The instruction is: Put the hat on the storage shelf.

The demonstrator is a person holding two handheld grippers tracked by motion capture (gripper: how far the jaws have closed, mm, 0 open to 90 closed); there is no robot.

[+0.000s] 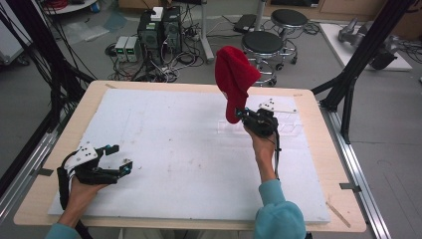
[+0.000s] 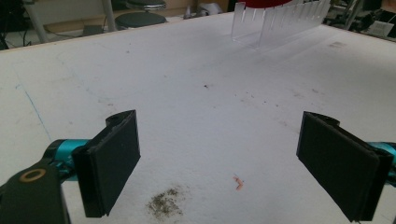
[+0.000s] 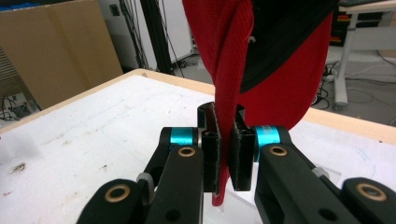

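Note:
A red knitted hat (image 1: 234, 77) stands up in the air over the right half of the white board, held by its rim. My right gripper (image 1: 243, 113) is shut on that rim; in the right gripper view the red ribbed edge (image 3: 231, 93) is pinched between the two black pads (image 3: 210, 149) and the hat's dark inside shows above. My left gripper (image 1: 119, 157) rests low near the board's front left, jaws wide open with nothing between them; its pads (image 2: 114, 161) frame bare white board.
A clear plastic slotted rack (image 1: 278, 124) lies on the white board (image 1: 164, 144) just right of the hat, also seen as the rack (image 2: 280, 21) far ahead of the left gripper. Stools (image 1: 262, 45), computers and cables stand behind the table. A black frame post (image 1: 358, 64) rises at right.

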